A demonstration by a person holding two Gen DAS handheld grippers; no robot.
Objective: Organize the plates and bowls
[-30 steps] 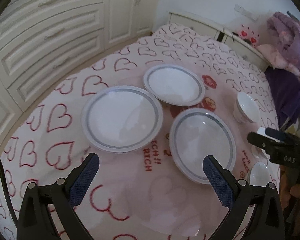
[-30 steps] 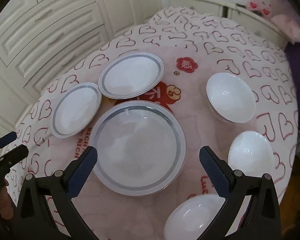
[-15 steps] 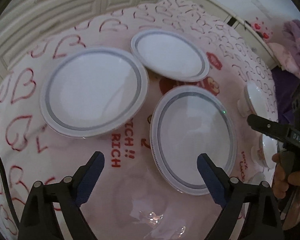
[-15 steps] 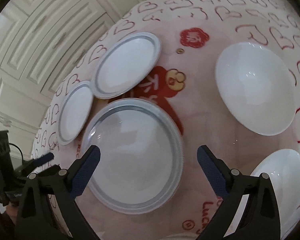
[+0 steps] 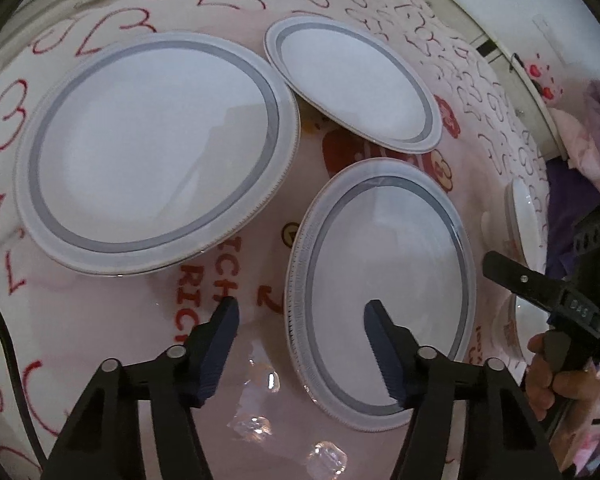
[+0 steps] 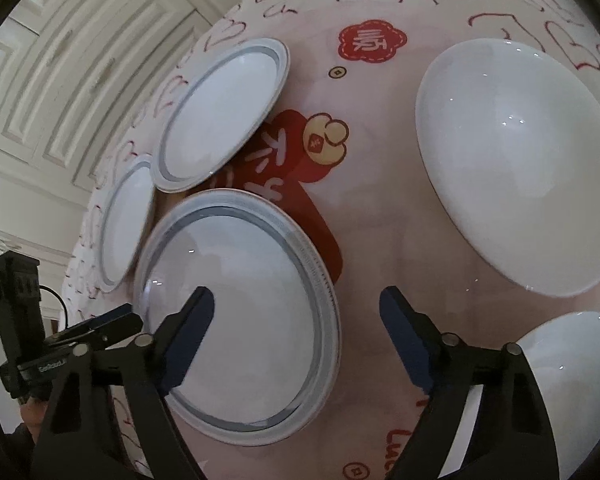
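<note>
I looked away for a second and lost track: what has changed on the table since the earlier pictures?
Both grippers have come down toward the nearest plate: the left gripper now straddles its near-left rim, the right gripper its right rim, both open a little narrower than before. Nothing is gripped. The other two plates and the bowls have not moved.

White plates (image 5: pixel 152 152) are ringed in grey; plain white bowls (image 6: pixel 512 164) are seen on a pink cloth (image 5: pixel 380 4) (red hearts).
</note>
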